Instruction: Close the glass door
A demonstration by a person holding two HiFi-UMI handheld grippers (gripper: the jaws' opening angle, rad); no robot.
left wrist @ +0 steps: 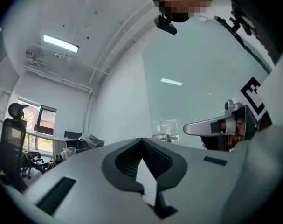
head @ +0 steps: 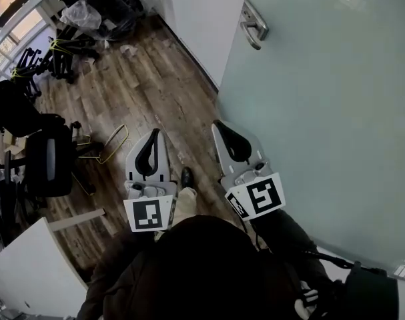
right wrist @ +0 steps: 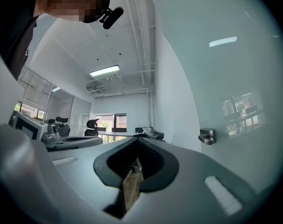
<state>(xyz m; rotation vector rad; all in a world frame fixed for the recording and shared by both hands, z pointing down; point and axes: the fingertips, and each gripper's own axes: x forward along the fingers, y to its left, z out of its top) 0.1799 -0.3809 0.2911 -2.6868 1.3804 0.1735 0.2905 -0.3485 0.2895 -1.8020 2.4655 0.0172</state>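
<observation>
Filling the head view from 12 round to 4 o'clock, the glass door point(head: 322, 112) stands with its lever handle point(head: 253, 25) up near 1 o'clock and its free edge running beside a white wall panel point(head: 202, 19) — whether it is latched there I cannot tell. Neither tool touches it. The right tool point(head: 219, 124) hangs just beside the pane near centre, jaws pressed together on nothing; the left tool point(head: 155, 132), at its 9 o'clock, is likewise closed and empty over the wooden floor point(head: 142, 92). By my reading the closing move — a push or pull at the handle — is not yet made. Office chairs point(head: 49, 159) crowd the 9 o'clock side.
</observation>
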